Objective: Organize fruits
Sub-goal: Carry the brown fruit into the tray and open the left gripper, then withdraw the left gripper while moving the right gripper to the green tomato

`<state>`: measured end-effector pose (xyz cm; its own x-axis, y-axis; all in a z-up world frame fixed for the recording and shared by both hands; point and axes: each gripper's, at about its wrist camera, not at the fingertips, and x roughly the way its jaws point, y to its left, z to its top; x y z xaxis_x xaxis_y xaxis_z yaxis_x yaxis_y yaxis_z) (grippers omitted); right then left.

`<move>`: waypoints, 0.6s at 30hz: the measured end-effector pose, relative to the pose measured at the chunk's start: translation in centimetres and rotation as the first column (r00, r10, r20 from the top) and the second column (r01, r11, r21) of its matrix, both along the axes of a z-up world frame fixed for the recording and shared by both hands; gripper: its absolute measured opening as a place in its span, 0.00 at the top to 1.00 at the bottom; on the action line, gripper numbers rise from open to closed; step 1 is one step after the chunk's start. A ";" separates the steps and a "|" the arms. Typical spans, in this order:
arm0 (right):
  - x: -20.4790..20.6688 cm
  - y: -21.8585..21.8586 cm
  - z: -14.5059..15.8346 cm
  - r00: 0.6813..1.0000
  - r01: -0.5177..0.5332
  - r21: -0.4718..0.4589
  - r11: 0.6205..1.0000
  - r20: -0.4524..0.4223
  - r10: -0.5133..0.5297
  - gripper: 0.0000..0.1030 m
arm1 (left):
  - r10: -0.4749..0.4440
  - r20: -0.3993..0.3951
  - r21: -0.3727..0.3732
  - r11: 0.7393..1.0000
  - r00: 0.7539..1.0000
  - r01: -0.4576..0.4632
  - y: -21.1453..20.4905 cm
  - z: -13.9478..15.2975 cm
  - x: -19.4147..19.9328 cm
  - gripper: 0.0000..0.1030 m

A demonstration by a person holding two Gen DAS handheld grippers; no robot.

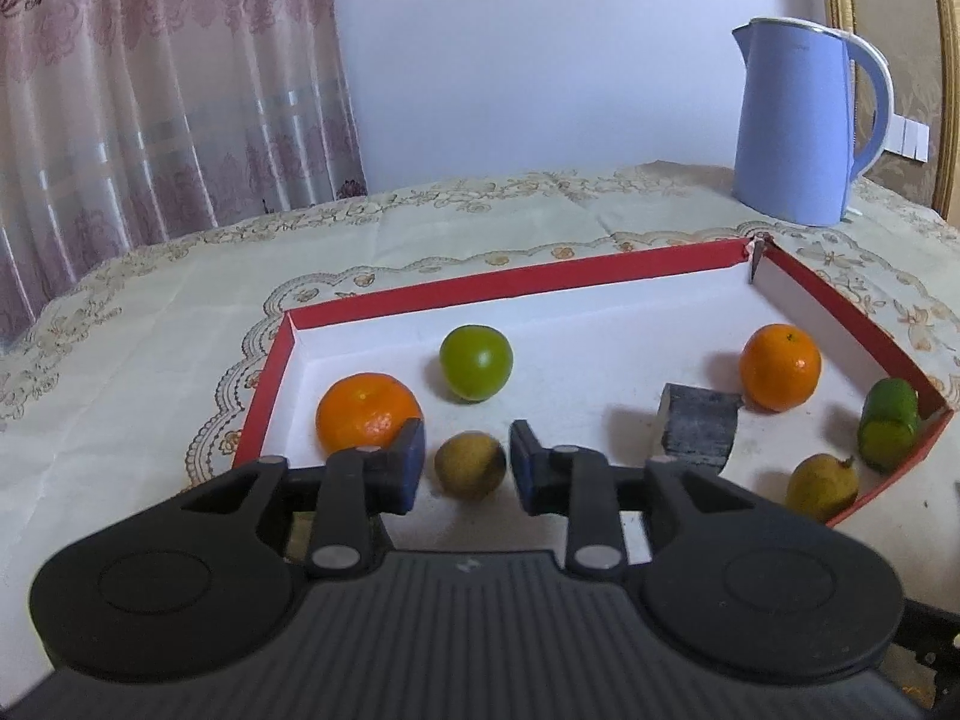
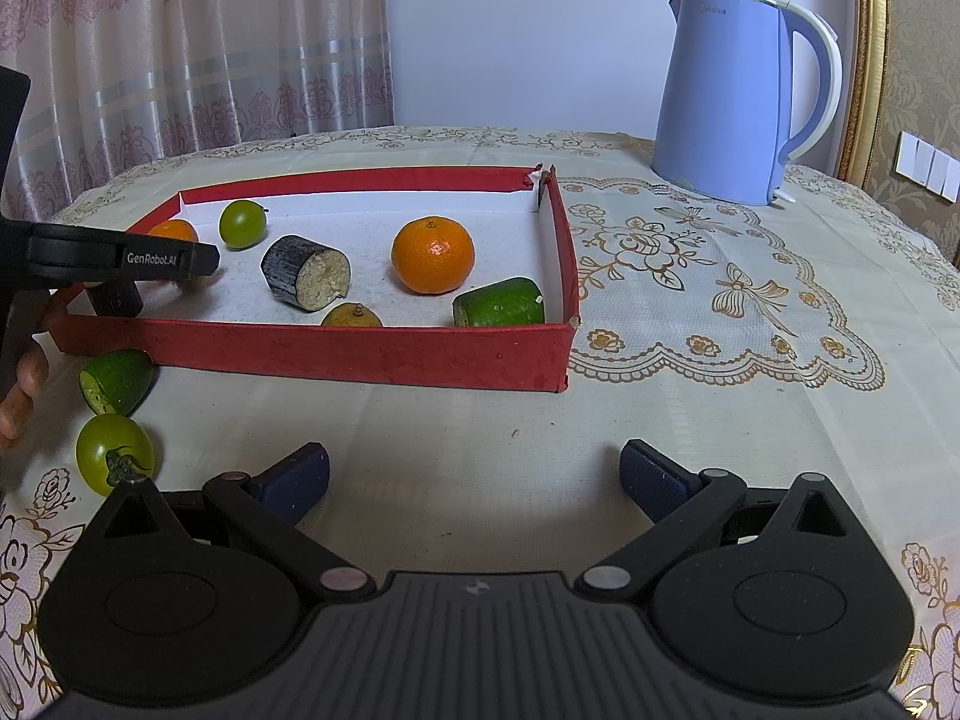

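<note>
Here the left gripper (image 1: 467,463) stands slightly open astride a small brownish fruit (image 1: 470,465) on the red tray (image 1: 510,283) floor, pads just clear of it; the right gripper (image 2: 474,480) gapes wide and empty over the tablecloth (image 2: 690,360); two green fruits (image 2: 115,420) lie outside the tray.

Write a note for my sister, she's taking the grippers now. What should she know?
Left gripper: open, pads not touching the small brown fruit between them, inside the red tray.
Right gripper: open, empty, over the tablecloth.
In the tray: two oranges, a green round fruit, two brownish fruits, a dark cut chunk, a green cut piece.
Left outside: green tomato and green cut piece by the tray's front left corner.
</note>
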<state>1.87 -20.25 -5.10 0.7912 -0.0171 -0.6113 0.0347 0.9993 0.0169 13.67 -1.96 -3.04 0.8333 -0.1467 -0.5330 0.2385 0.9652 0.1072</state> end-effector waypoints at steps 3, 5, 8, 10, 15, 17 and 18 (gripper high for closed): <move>0.0 0.0 0.0 1.000 0.000 0.000 1.000 0.000 0.000 0.00 | 0.014 0.028 -0.008 1.000 1.000 -0.014 0.3 0.2 -0.7 0.54; 0.0 0.0 0.0 1.000 0.000 0.000 1.000 0.000 0.000 0.00 | 0.036 0.062 -0.024 0.999 0.997 -0.034 0.8 0.6 -1.4 0.46; 0.0 0.0 0.0 1.000 0.000 0.000 1.000 0.000 0.000 0.00 | 0.087 0.132 -0.053 0.995 0.987 -0.081 1.7 1.4 -2.8 0.30; 0.0 0.0 0.0 1.000 0.000 0.000 1.000 0.000 0.000 0.00 | 0.135 0.198 -0.071 0.990 0.971 -0.123 2.7 1.9 -4.1 0.26; 0.0 0.0 0.0 1.000 0.000 0.000 1.000 0.000 0.000 0.00 | 0.204 0.253 -0.128 0.976 0.946 -0.176 5.1 2.6 -6.7 0.25; 0.0 0.0 0.0 1.000 0.000 0.000 1.000 0.000 0.000 0.00 | 0.208 0.226 -0.153 0.972 0.952 -0.177 6.1 2.6 -7.2 0.25; 0.0 0.0 0.0 1.000 0.000 0.000 1.000 0.000 0.000 0.00 | 0.207 0.199 -0.167 0.970 0.958 -0.175 6.7 2.5 -7.6 0.25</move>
<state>1.88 -20.25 -5.11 0.7912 -0.0175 -0.6113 0.0350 0.9992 0.0167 6.10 4.74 -0.53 0.9454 -0.0364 -0.3239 0.0349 0.9993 -0.0106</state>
